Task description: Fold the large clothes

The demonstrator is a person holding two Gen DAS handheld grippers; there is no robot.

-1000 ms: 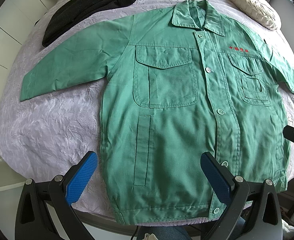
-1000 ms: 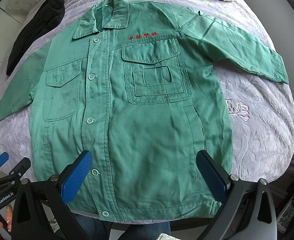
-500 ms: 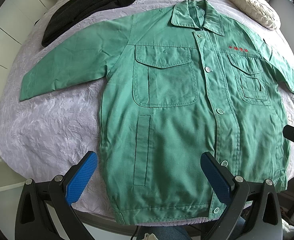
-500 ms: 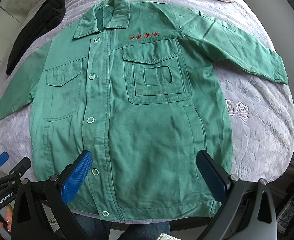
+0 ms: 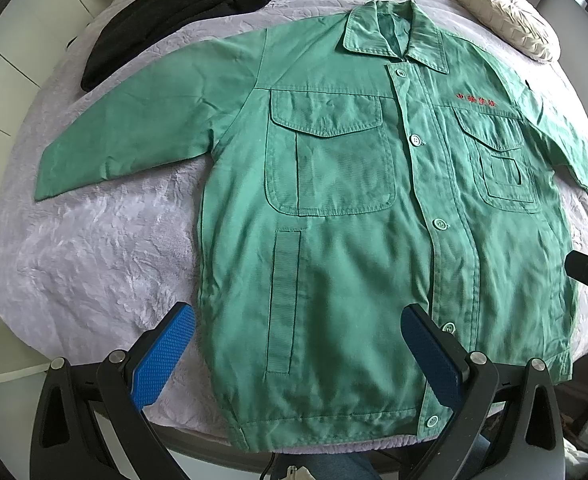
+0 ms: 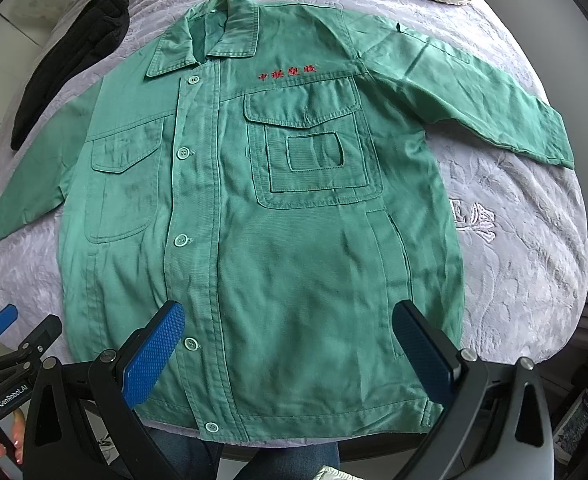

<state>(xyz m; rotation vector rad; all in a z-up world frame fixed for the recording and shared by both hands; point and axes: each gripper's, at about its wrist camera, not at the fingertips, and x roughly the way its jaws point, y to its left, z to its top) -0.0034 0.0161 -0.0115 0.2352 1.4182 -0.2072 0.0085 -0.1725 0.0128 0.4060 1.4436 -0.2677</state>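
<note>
Jacket: a green jacket [image 5: 333, 264] lies flat and face up, buttoned, filling the middle of both views, collar toward the top of the frame, hem at the bottom edge.
Sleeves: both spread out; the left sleeve [image 5: 134, 140] runs toward the left of the left wrist view, the right sleeve [image 6: 473, 96] toward the upper right of the right wrist view.
Detail: two chest pockets, red lettering [image 6: 286, 72] over one, and a button row [image 6: 182, 196] down the front.
Handling: looks like a woven work cloth, light but with some body; I'd expect it to hold a crease, sag when lifted, and bulk up at the pockets and placket.
Where to hold: the hem corners and the shoulder seams look the best bet, or a cuff to bring a sleeve in first; pinch the edge, not the flat cloth.
Left gripper [image 5: 294, 360]: fingers wide apart over the hem at the bottom of its view, holding nothing.
Right gripper [image 6: 290, 352]: same story, spread wide above the hem, nothing in it.
Stage: no fold made yet, by the look of it.
Bedspread [image 5: 94, 264]: pale lilac, textured, under everything.
Around: black clothes [image 5: 166, 20] at upper left, a cream cushion [image 5: 505, 16] at upper right, both clear of the jacket.
</note>
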